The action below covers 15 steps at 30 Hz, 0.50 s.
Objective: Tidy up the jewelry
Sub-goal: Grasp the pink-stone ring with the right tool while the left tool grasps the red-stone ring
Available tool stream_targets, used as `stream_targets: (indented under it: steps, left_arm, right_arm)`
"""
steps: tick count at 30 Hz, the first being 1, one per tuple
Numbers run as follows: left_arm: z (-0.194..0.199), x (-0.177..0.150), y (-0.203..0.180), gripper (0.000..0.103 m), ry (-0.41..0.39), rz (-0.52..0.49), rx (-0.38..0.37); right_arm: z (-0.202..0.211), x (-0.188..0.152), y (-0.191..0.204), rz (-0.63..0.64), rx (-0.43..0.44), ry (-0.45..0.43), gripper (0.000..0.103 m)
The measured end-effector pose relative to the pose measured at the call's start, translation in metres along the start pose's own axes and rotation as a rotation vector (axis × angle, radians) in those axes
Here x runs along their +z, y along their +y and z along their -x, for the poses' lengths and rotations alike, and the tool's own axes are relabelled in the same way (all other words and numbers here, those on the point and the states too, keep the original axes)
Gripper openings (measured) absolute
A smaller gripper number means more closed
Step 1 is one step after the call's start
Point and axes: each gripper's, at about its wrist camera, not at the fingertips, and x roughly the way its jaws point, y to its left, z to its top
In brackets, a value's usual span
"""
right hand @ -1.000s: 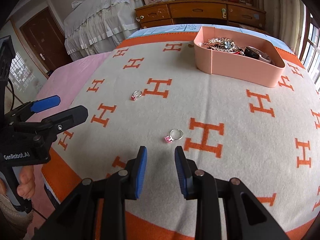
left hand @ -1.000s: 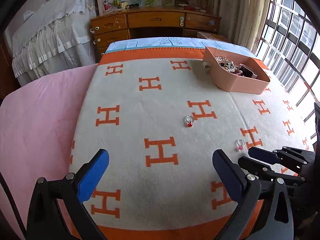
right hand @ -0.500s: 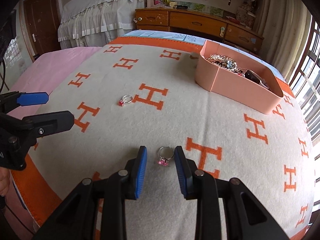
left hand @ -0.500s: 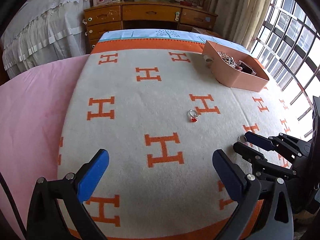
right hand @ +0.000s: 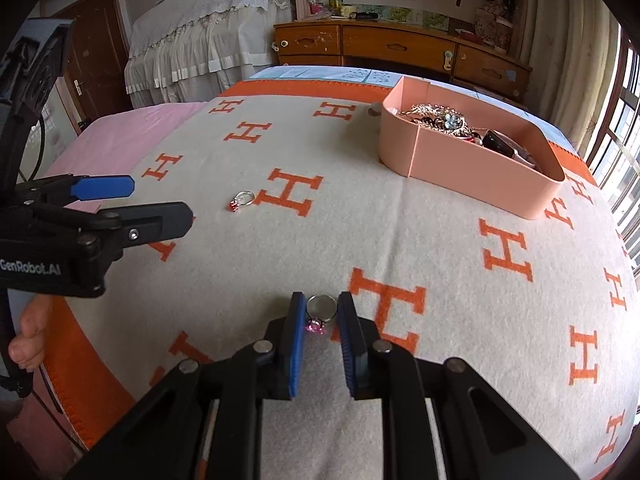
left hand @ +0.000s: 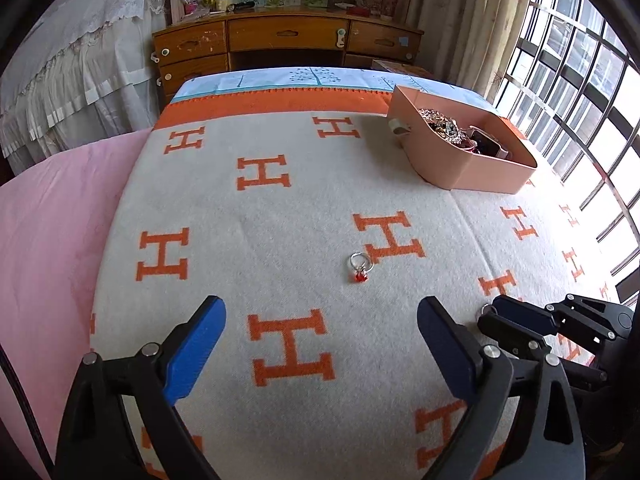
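Note:
A silver ring with a pink stone (right hand: 320,314) lies on the cream blanket between the blue pads of my right gripper (right hand: 322,320). Its jaws are closing and both pads touch the band. In the left wrist view the right gripper (left hand: 494,314) sits low at the right. A silver ring with a red stone (left hand: 360,268) (right hand: 241,201) lies loose near an orange H. My left gripper (left hand: 320,312) (right hand: 158,200) hovers just short of it, jaws wide but closing, nothing between them. The pink box (left hand: 480,172) (right hand: 460,168) at the back right holds a heap of jewelry.
The orange-H blanket (left hand: 280,240) covers a bed, with a pink sheet (left hand: 52,220) along its left side. A small pale object (left hand: 398,126) lies beside the box. A wooden dresser (left hand: 288,40) stands behind, windows at the right. A person's hand (right hand: 30,332) holds the left gripper.
The right gripper moved forward over the pink-stone ring and its jaws narrowed onto it. The left gripper came forward and lower toward the red-stone ring, its jaws slightly narrower.

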Motion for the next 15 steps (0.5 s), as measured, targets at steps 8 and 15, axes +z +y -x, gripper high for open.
stream_targets:
  steps: [8,15]
  left_arm:
    - [-0.032,0.01,-0.028,0.04,0.044,-0.101,0.022]
    - [-0.033,0.012,-0.035,0.016,0.024,-0.153,0.019]
  right_arm:
    - [0.006,-0.005,-0.019,-0.039,0.038,-0.015,0.016]
    - [0.008,-0.008,-0.03,-0.055,0.085,-0.03,0.016]
